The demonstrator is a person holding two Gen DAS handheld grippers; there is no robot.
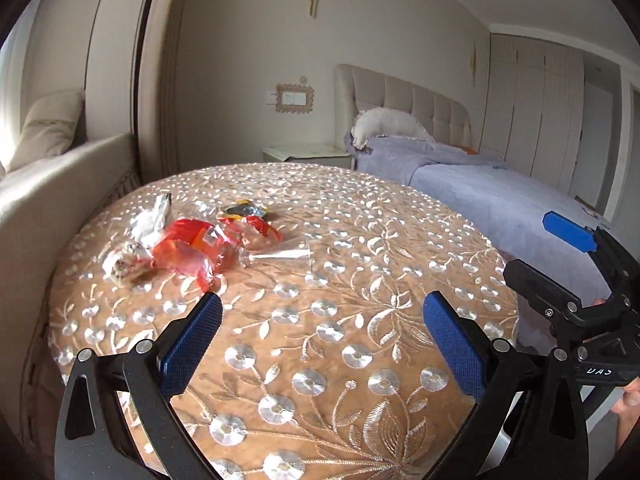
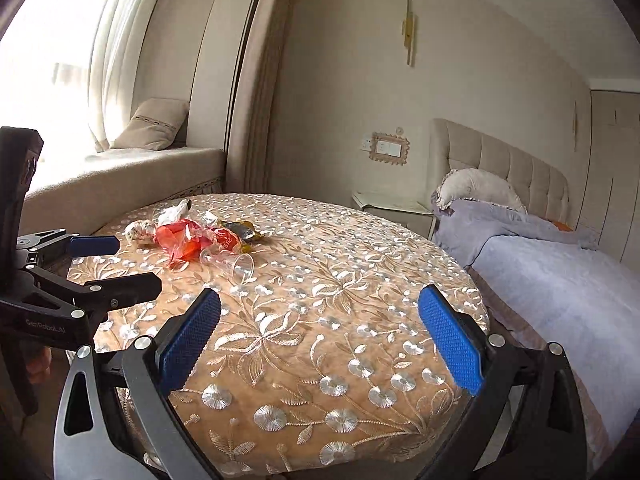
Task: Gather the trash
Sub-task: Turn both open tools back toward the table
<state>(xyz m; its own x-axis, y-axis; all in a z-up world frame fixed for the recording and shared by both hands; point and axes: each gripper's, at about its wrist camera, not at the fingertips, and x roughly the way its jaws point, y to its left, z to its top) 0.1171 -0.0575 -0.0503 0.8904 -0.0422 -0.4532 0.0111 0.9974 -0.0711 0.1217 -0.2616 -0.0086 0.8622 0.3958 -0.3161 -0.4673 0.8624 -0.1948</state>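
Round table (image 1: pixel 360 240) with an embroidered floral cloth, seen from both wrists. Left gripper (image 1: pixel 322 344) and right gripper (image 2: pixel 318 340) hover over the near edge, each with its blue pads spread wide apart and nothing between them. The trash lies in one heap at the far left of the table: red wrapper (image 1: pixel 188 248), white crumpled wrapper (image 1: pixel 154 220), a dark wrapper (image 1: pixel 246 211) with yellow edges, a small crumpled ball (image 1: pixel 122 264), possibly paper, and a clear plastic cup (image 2: pixel 234 264) on its side just beside them. Bare cloth separates grippers from heap. Bed (image 2: pixel 560 280) stands right of the table, window seat (image 2: pixel 120 172) behind it.
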